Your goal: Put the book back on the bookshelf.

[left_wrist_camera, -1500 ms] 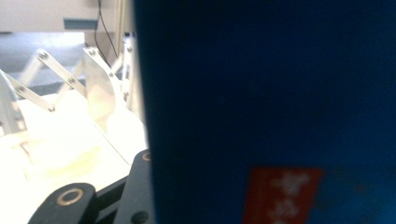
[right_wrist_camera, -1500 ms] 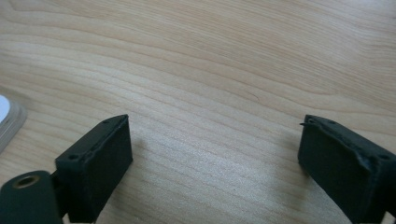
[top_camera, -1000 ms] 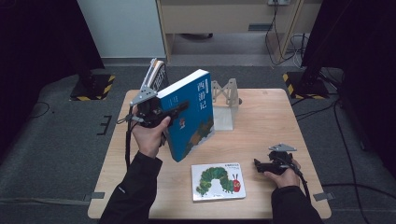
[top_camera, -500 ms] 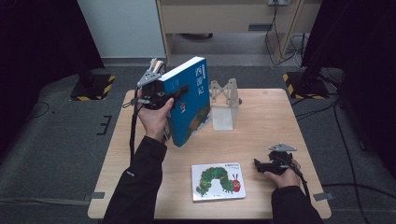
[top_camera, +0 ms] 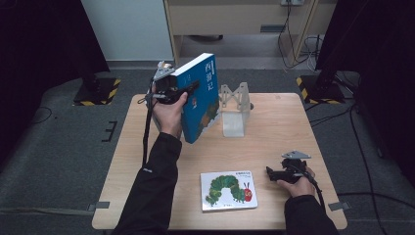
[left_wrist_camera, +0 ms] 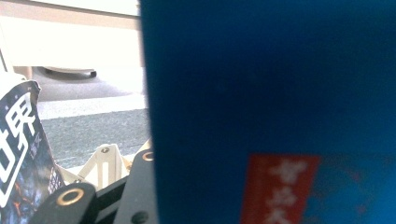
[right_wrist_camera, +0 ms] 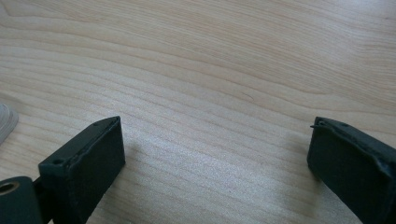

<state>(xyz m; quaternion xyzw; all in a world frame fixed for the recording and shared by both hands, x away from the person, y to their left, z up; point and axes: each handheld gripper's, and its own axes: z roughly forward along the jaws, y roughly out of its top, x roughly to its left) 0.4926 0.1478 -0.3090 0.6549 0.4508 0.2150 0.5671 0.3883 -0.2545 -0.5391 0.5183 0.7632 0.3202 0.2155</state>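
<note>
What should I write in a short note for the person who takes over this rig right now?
Left gripper: shut on the blue book, held upright in the air beside the white rack.
Right gripper: open, holding nothing, low over the bare table at the near right.
Caterpillar book: flat on the table near the front edge.
Done: blue book lifted.
Left: probably stand it in the rack, then the caterpillar book.

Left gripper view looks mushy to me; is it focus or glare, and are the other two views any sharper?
Left gripper view: blue book too close, out of focus. Right gripper view: table grain sharp, soft shadows under the right gripper. High view: evenly lit table, dark surroundings, no glare.
</note>
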